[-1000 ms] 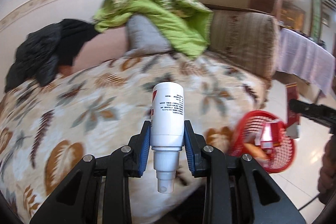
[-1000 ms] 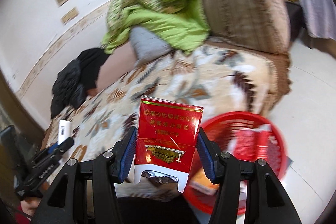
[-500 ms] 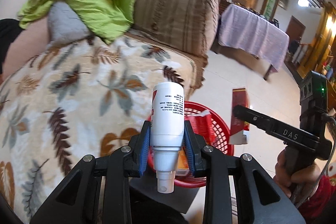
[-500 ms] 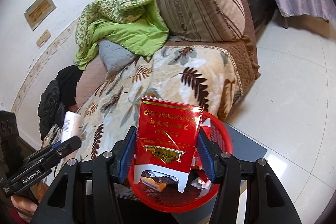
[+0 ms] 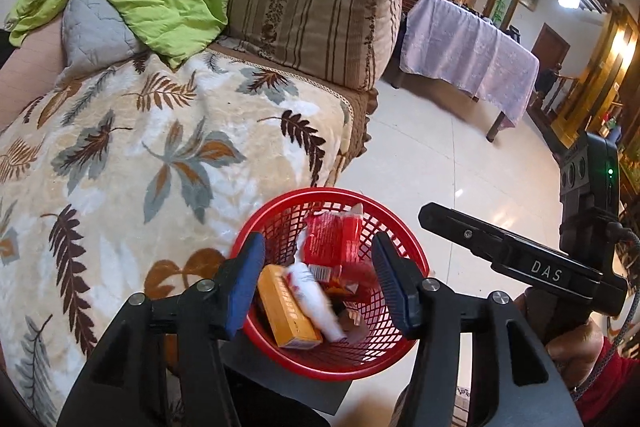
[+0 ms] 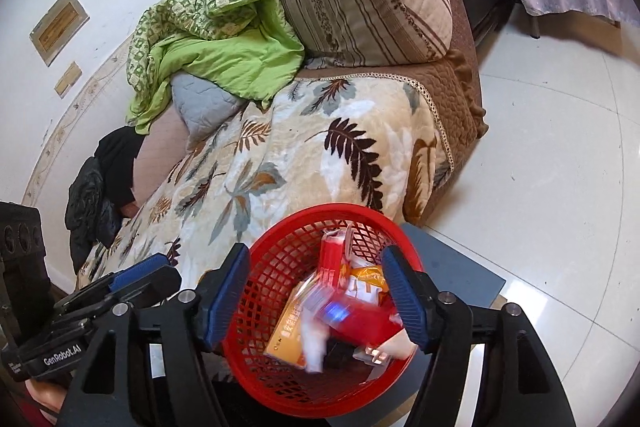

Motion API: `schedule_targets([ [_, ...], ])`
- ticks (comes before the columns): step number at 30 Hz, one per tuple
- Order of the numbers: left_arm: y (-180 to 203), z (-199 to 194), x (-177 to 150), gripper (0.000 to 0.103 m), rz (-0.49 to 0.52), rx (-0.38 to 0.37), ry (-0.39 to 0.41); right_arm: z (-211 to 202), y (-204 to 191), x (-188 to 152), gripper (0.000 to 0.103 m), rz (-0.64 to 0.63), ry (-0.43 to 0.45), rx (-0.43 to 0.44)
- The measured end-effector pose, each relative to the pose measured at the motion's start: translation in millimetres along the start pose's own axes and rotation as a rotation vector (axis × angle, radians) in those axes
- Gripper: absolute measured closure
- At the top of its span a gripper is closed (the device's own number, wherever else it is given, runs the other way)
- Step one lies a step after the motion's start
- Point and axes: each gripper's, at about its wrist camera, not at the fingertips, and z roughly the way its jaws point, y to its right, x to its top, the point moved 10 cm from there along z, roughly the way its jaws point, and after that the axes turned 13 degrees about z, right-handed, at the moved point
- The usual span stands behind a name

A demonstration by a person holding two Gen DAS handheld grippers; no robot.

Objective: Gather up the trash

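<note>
A red mesh basket (image 5: 332,193) (image 6: 336,210) stands on a dark grey slab beside the sofa, and both grippers hang over it. My left gripper (image 5: 318,259) has its jaws opening with nothing pressed between the blue pads. The white spray bottle (image 5: 316,301) (image 6: 313,345) is a blur inside the basket, next to an orange box (image 5: 288,313). My right gripper (image 6: 316,267) is also opening. The red cigarette pack (image 6: 354,319) is blurred below it, among red wrappers (image 5: 328,247) in the basket.
The sofa carries a leaf-patterned blanket (image 5: 160,155), a striped cushion (image 5: 312,11), a green quilt (image 6: 224,55) and a black jacket (image 6: 100,187). A table with a lilac cloth (image 5: 472,55) stands across the pale tiled floor (image 6: 560,167).
Both grippers have swung from the sofa to over the red basket. Both then opened: the white bottle has left the left jaws and the red pack the right, and both dropped into the basket.
</note>
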Motion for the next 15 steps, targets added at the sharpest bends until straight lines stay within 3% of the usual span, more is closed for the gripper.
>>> schedule_targets([
  [5, -6.4, -17.2, -4.7, 0.038, 0.002, 0.040, 0.023, -8.2, -11.4, -5.8, 0.027, -0.045, 0.017, -0.045],
  [8, -12.1, -35.4, -12.5, 0.034, 0.006, 0.076, 0.048, -15.5, -19.8, -11.3, 0.019, -0.098, 0.048, -0.099],
  [15, -38.7, -86.5, -49.1, 0.020, -0.015, 0.202, 0.091, -39.8, -32.4, -38.2, 0.006, -0.223, 0.167, -0.340],
])
